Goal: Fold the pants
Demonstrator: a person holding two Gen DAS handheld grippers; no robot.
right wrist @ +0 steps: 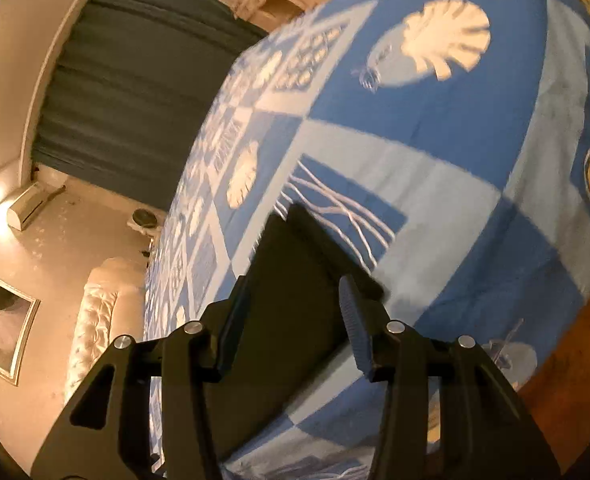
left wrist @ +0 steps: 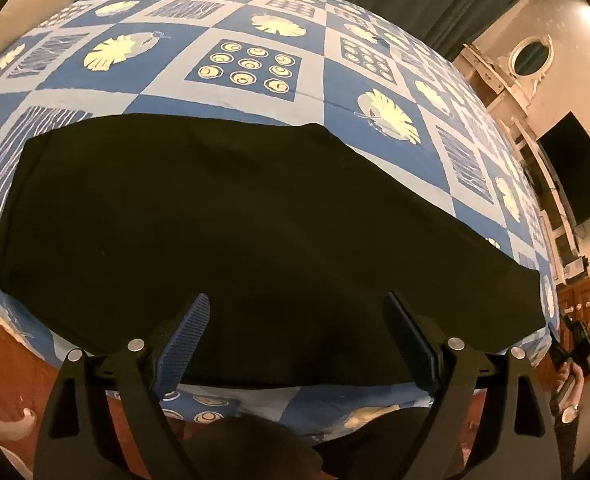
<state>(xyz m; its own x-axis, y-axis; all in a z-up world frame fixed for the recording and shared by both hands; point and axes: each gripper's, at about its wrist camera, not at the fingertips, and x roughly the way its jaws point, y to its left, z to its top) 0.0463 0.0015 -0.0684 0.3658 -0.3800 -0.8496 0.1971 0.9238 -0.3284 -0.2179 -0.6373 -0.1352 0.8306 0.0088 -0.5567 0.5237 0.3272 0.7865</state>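
— Blue and pale-blue checks, that is most of what I see: the bedspread point(left wrist: 255, 32) covers the whole bed, printed with cream leaves, rings and wavy white lines, and it runs off the near edge toward the wooden bed frame point(left wrist: 11, 364).

— And the pants?

— The black pants point(left wrist: 231, 216) lie flat on that bedspread in a broad dark slab near the front edge of the bed, its long side running across my left wrist view. Its far edge looks straight, its right corner reaches toward the side of the bed. From my right wrist view the same cloth shows as a narrow dark strip point(right wrist: 291, 300) running away from me.

— What lies past the bed?

— A dark green curtain point(right wrist: 127, 92) hangs behind it, and a white tufted sofa point(right wrist: 99, 308) stands by the wall with a framed picture point(right wrist: 3, 332) beside it. On the other side I see a dark screen point(left wrist: 575, 168) on the wall.

— Your left gripper?

— My left gripper point(left wrist: 297, 322) hovers over the near edge of the pants with its fingers wide apart and nothing between them.

— And the right one?

— My right gripper point(right wrist: 295, 304) has its fingers apart too, with the dark strip seen between them; the picture is blurred, so I cannot tell whether a pad touches the cloth.
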